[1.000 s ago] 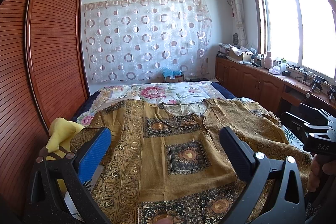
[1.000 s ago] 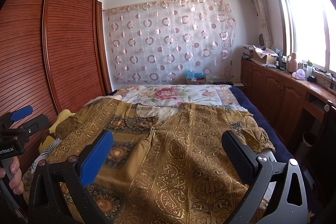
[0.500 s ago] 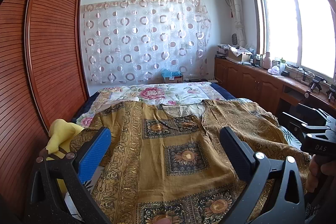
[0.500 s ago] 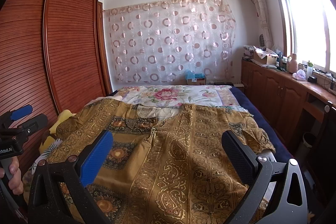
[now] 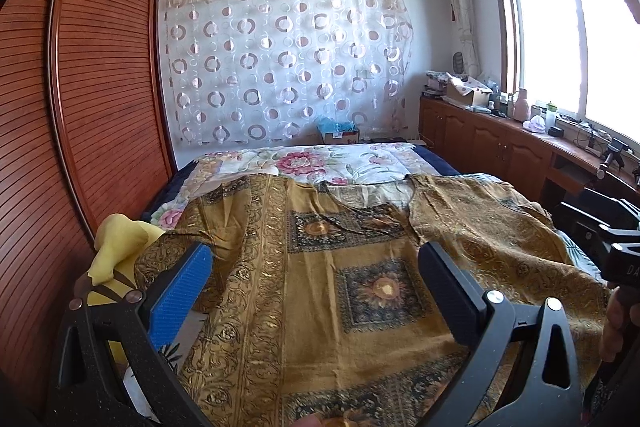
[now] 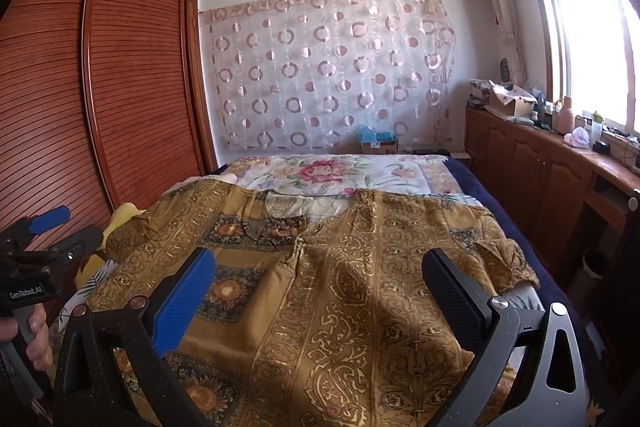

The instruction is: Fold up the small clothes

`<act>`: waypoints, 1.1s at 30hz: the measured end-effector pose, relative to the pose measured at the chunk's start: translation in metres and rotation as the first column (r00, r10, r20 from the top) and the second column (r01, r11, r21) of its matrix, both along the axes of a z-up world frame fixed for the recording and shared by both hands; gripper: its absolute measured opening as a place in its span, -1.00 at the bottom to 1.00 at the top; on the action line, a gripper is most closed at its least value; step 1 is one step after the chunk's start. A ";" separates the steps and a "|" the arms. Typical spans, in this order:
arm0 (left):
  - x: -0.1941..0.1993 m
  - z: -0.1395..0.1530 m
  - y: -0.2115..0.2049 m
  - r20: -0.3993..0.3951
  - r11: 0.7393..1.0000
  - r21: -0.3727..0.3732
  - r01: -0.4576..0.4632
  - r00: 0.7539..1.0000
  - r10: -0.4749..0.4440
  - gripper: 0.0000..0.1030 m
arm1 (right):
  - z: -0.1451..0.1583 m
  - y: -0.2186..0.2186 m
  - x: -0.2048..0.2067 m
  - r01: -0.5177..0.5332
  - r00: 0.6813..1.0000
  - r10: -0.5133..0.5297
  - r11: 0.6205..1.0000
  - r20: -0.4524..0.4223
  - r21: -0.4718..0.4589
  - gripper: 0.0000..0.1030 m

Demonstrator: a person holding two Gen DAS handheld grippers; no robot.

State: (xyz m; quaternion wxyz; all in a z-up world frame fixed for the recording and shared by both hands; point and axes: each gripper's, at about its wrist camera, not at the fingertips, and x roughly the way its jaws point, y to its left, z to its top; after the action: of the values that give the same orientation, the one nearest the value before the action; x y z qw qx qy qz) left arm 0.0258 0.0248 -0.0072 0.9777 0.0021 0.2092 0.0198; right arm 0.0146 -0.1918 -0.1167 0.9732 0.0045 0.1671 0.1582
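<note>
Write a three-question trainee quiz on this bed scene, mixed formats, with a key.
1. True or false: the left gripper is shut on the gold garment.
2. The garment lies on: A) the floor B) the bed C) the counter.
3. Fill in: the right gripper stands ____ above the garment.

Key: 1 false; 2 B; 3 open
</note>
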 end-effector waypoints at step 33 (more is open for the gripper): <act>0.076 -0.079 0.176 -0.319 0.996 -0.059 -0.070 0.947 0.048 0.64 | -0.028 0.080 0.090 -0.208 0.968 0.190 0.972 -0.162 -0.107 1.00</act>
State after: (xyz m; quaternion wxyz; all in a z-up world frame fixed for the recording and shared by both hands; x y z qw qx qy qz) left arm 0.1022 0.2013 -0.0865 0.9299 -0.0347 0.3639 0.0410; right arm 0.1050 -0.1115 -0.1448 0.9353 -0.0606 0.2491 0.2438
